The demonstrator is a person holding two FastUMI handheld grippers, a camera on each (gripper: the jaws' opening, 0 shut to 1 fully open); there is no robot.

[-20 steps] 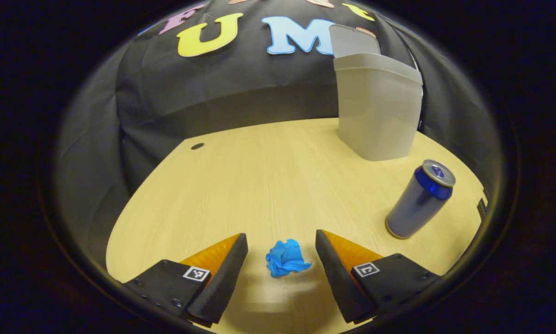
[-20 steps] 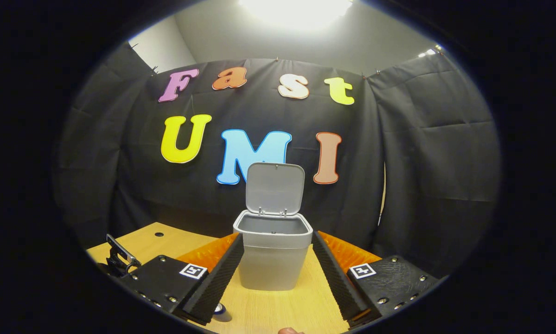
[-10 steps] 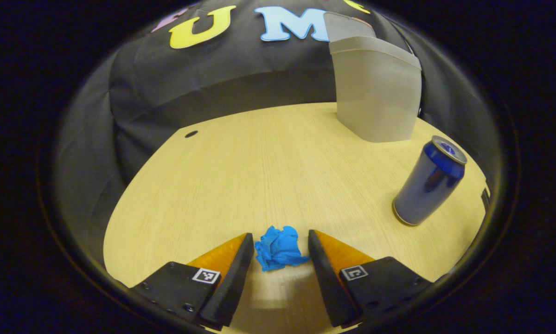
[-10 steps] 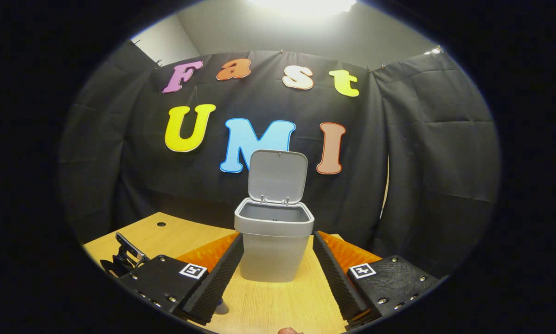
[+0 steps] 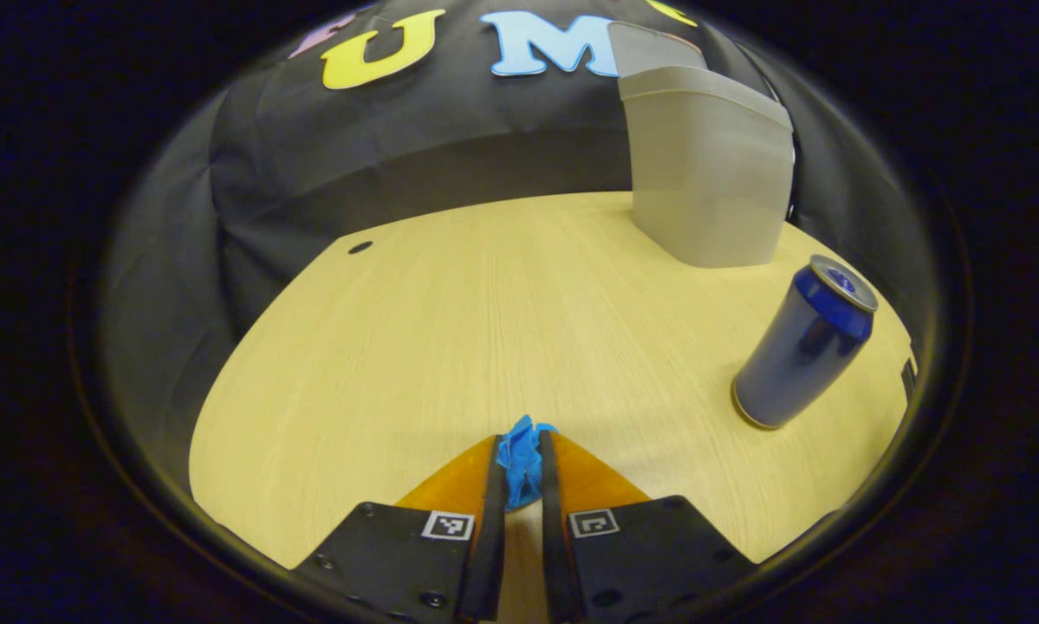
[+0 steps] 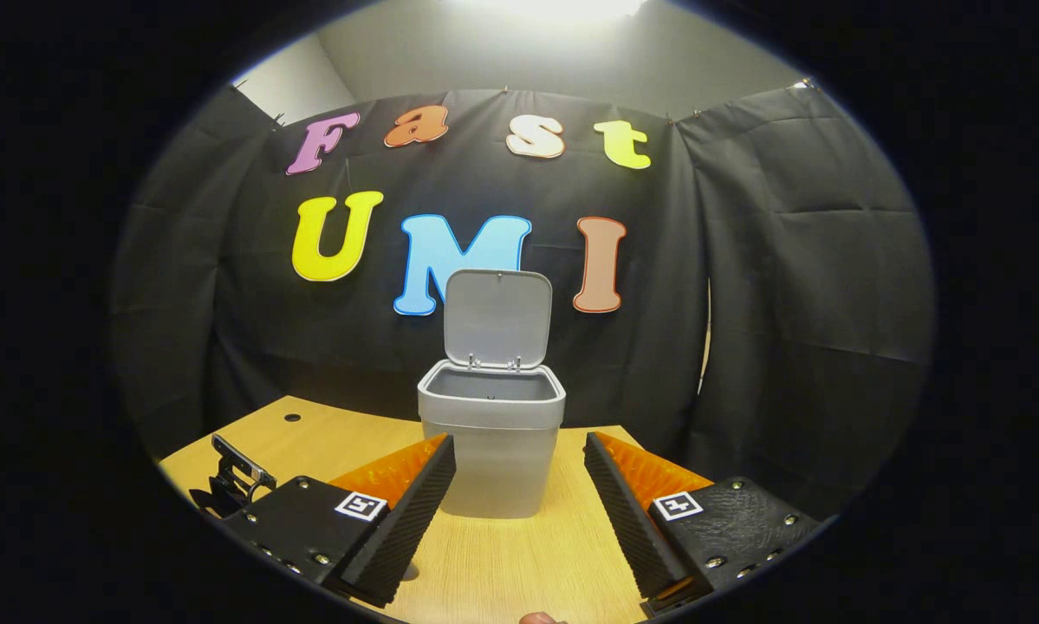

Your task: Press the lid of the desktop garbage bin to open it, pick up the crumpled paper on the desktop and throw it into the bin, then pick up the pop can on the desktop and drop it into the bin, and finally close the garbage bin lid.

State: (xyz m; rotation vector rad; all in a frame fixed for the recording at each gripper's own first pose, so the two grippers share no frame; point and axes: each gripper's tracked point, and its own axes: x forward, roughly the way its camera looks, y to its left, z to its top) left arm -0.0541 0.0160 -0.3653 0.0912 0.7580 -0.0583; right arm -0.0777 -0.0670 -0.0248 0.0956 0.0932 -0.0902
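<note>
Left gripper (image 5: 519, 464): both fingers pressed on the crumpled paper (image 5: 520, 458), with a narrow gap between them; the paper sits at the fingertips, low over the desk (image 5: 484, 303).
Change: half a second ago the fingers stood apart on either side of the paper; they have now closed on it.
Meaning: the grasp appears made; lifting and carrying to the bin is judged the next step.
Pop can (image 5: 803, 344): upright on the desk, well right of the paper.
Garbage bin (image 6: 490, 442): lid (image 6: 497, 319) raised, mouth open.
Right gripper (image 6: 519, 485): fingers wide apart, holding nothing, aimed at the bin.
</note>
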